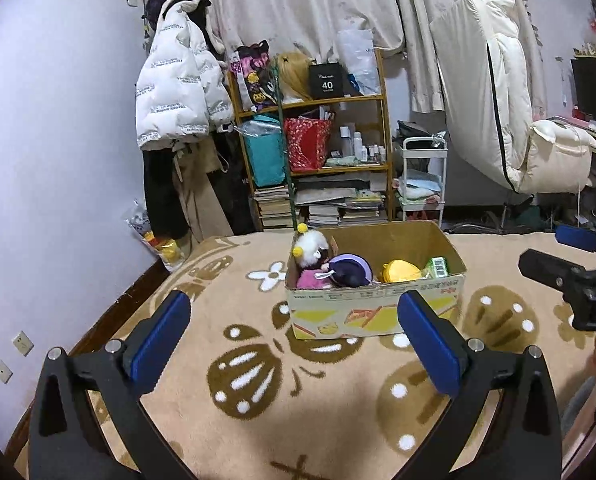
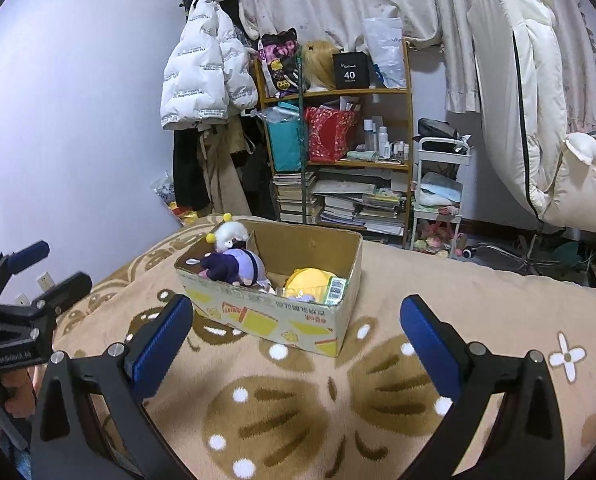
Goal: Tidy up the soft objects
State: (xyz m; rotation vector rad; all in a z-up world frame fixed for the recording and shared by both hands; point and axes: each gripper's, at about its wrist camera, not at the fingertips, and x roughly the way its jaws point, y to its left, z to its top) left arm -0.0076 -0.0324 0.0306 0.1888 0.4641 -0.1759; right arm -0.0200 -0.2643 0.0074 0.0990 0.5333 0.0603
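An open cardboard box (image 1: 378, 316) (image 2: 265, 316) sits on the beige patterned blanket. Inside lie a white fluffy doll (image 1: 312, 246) (image 2: 229, 236), a purple plush doll (image 1: 350, 270) (image 2: 237, 266), a yellow plush (image 1: 400, 271) (image 2: 306, 282) and a small green carton (image 1: 438, 268) (image 2: 335, 290). My left gripper (image 1: 293, 336) is open and empty, in front of the box. My right gripper (image 2: 298, 340) is open and empty, also short of the box. Each gripper shows at the edge of the other's view, the right one (image 1: 570, 264) and the left one (image 2: 41, 264).
The blanket (image 1: 257, 400) (image 2: 438, 288) covers a bed. Behind it stand a cluttered wooden shelf (image 1: 318, 152) (image 2: 338, 140), hanging coats (image 1: 177, 92), a white cart (image 1: 422, 176) and a white chair (image 1: 510, 120). The wall is on the left.
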